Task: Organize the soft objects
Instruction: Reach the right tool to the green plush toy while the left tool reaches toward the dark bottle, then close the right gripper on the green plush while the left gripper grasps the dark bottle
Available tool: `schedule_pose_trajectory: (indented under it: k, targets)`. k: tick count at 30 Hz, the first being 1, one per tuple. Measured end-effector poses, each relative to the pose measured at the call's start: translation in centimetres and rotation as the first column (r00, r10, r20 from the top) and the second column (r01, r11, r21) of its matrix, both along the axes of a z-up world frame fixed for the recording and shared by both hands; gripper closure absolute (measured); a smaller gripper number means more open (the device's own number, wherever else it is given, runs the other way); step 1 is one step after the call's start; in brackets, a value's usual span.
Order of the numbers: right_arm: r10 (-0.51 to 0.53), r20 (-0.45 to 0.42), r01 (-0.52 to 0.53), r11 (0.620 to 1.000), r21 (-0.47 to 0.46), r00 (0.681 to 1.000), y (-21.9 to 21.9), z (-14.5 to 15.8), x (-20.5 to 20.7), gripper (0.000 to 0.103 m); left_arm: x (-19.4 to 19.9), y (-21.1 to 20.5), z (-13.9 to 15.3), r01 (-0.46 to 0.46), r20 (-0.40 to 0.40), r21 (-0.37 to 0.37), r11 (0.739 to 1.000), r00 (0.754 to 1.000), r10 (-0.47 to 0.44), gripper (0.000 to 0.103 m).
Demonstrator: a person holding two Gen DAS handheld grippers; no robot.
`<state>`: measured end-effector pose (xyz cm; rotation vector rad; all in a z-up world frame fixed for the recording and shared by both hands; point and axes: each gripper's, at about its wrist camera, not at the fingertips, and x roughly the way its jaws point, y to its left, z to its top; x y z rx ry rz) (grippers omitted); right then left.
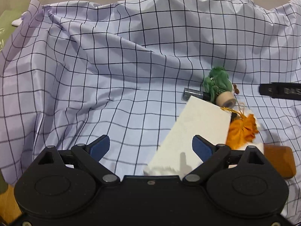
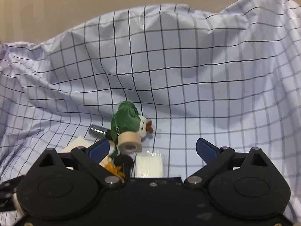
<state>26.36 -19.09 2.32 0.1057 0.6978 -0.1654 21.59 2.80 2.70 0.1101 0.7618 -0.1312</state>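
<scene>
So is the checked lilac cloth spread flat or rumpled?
Rumpled. The checked lilac cloth shows deep folds and raised ridges, bending its grid lines in both wrist views; its far edge humps up.

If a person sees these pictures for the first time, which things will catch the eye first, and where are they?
First comes the checked cloth, pale with dark lines, which lies in folds across nearly all of both views. On it, the green plush toy stands out, with a beige tape roll just in front of it. In the left view an orange fabric piece lies beside a white box, near the open left gripper.

Green plush toy (image 2: 126,120) on its side, orange pouch (image 1: 242,131) nearby, on checked cloth (image 1: 112,66).
</scene>
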Motion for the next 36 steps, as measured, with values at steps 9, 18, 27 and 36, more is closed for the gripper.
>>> schedule_pose_trajectory:
  k: [9, 18, 27, 36]
  targets:
    - [0.042, -0.037, -0.042, 0.999, 0.013, 0.998, 1.0, -2.4, 8.4, 0.001, 2.3, 0.6, -1.1, -0.006, -0.03, -0.004, 1.0, 1.0, 0.006, 0.011]
    - [0.05, -0.131, -0.051, 0.999, -0.003, 0.99, 2.4, -5.4, 13.8, 0.001, 3.1, 0.9, -1.3, -0.011, -0.026, 0.013, 1.0, 1.0, 0.011, 0.011]
    - [0.064, -0.252, -0.048, 0.996, 0.07, 0.966, 1.1, -7.0, 16.2, 0.024, 3.9, 0.5, -1.2, -0.005, -0.032, 0.022, 1.0, 0.999, 0.006, 0.011]
    - [0.065, -0.2, -0.052, 0.996, 0.067, 0.978, -0.3, -5.3, 14.9, 0.06, 4.8, -0.8, -1.3, 0.029, -0.046, 0.043, 0.999, 0.999, -0.027, 0.011]
